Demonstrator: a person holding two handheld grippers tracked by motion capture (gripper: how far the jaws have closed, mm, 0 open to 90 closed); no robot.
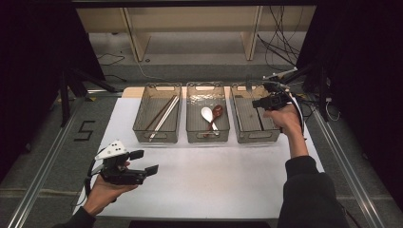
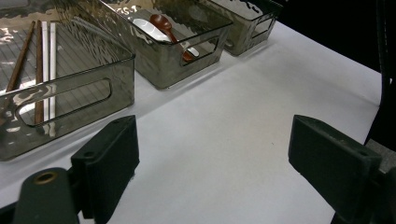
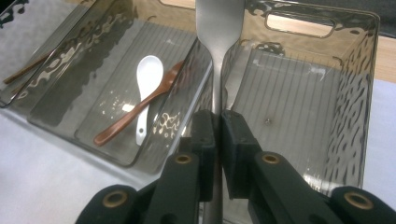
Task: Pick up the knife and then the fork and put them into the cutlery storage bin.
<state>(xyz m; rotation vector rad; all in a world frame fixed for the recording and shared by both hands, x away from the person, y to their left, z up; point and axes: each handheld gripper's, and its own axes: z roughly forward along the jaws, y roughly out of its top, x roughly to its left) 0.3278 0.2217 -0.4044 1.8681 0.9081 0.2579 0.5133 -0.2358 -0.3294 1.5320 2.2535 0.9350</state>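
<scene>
My right gripper hovers over the right-hand smoked plastic bin, at its far left part. In the right gripper view its jaws are shut on the thin stem of a metal utensil, whose broad flat end points away above the wall between two bins. The bin below it holds nothing I can make out. My left gripper rests low at the table's front left, open, with nothing between its pads.
Three bins stand in a row at the back of the white table. The left bin holds chopsticks. The middle bin holds a white spoon and a brown spoon. Cables trail at the back right.
</scene>
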